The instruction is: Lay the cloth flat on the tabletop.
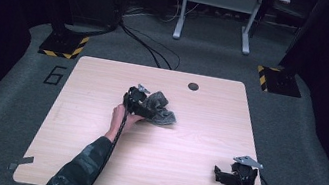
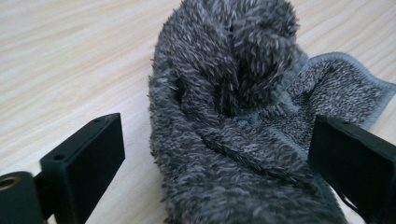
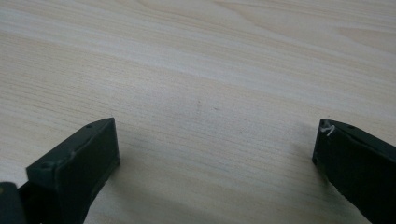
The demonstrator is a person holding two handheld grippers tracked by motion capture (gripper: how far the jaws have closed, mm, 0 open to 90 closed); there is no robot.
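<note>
Evidently soft and light (likely floppy once lifted), the grey cloth lies bunched between the left gripper's wide-apart jaws; best pinched at a thick fold, not the thin hem

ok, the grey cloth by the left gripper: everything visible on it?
The grey cloth looks like fluffy terry or microfibre with a stitched, flatter hem at one edge. It lies crumpled in a heap on the wooden table, near the middle. The left gripper is open, its jaws either side of the bunched part; whether they touch it is unclear.
</note>
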